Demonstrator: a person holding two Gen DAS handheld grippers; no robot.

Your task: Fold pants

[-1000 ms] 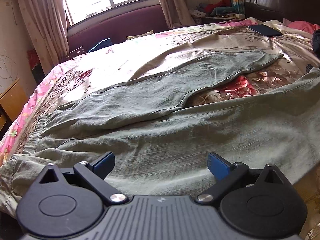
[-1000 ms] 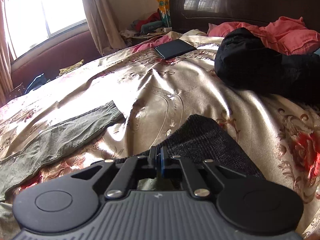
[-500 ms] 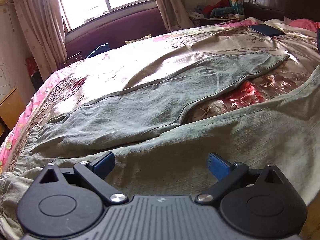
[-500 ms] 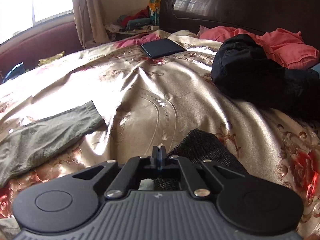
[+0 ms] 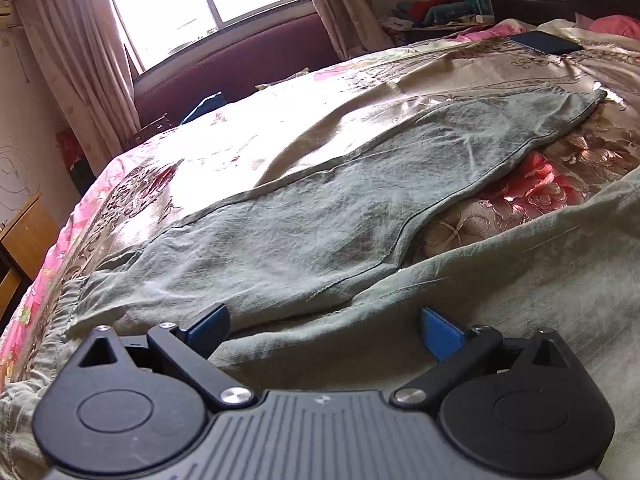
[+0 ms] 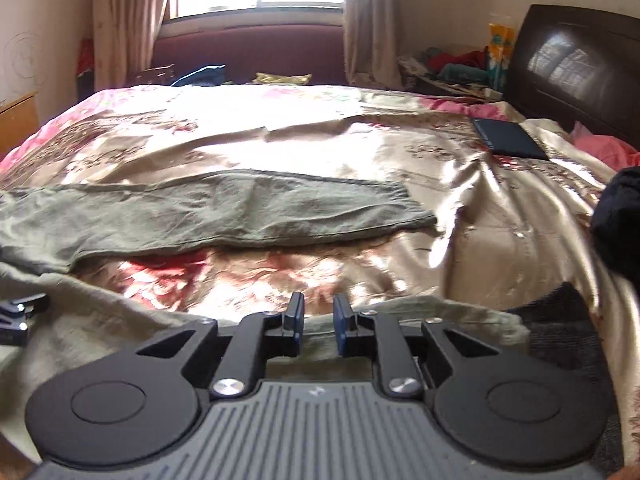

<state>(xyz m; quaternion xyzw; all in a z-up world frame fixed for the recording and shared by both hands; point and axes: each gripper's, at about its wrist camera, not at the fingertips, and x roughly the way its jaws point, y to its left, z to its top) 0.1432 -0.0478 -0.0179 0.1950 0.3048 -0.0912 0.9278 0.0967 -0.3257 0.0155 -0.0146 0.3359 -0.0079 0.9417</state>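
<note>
Grey-green pants lie spread on the floral satin bed. The far leg [image 5: 360, 208] stretches toward the headboard, also seen as the far leg [image 6: 240, 208] in the right wrist view. The near leg [image 5: 520, 280] runs under both grippers. My left gripper [image 5: 324, 326] is wide open just above the near leg near the crotch, with nothing pinched. My right gripper [image 6: 319, 322] hovers at the near leg's hem edge [image 6: 400, 308]. Its jaws are opening with a narrow gap, and the pads do not press on the cloth. Part of the left gripper [image 6: 16, 316] shows at the left edge.
A black flat tablet-like thing [image 6: 508, 138] lies near the dark headboard [image 6: 580, 60]. A black garment [image 6: 620, 220] and a dark knit cloth [image 6: 560, 320] sit at the right. Pink bedding [image 6: 600, 146] is by the headboard. A wooden cabinet [image 5: 24, 236] stands left of the bed.
The right gripper swung left, away from the black garment, to face the pants, and its shut jaws have parted. The left gripper slid slightly along the near leg and stayed open.
</note>
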